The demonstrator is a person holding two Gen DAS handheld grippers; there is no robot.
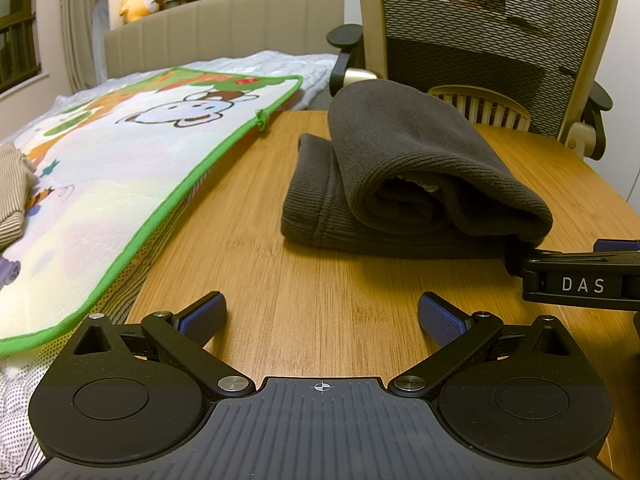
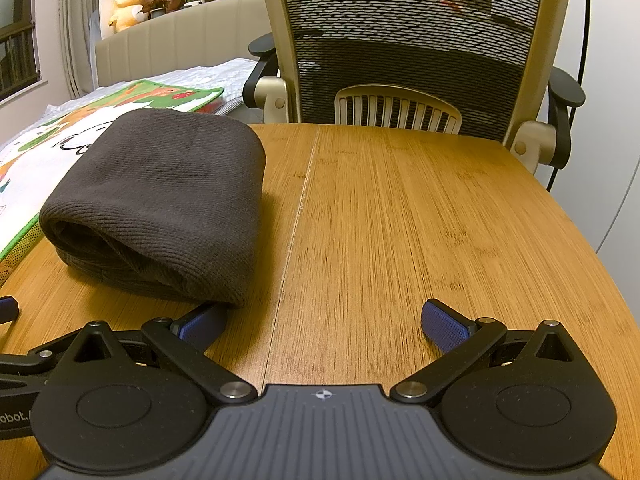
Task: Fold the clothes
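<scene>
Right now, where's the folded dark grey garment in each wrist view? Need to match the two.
Left wrist: folded dark grey garment right of centre, on the wooden table, ahead of the open left gripper.
Right wrist: same garment at left, just ahead of the open right gripper's left finger.
Shared landmark: mesh office chair behind the table.
</scene>
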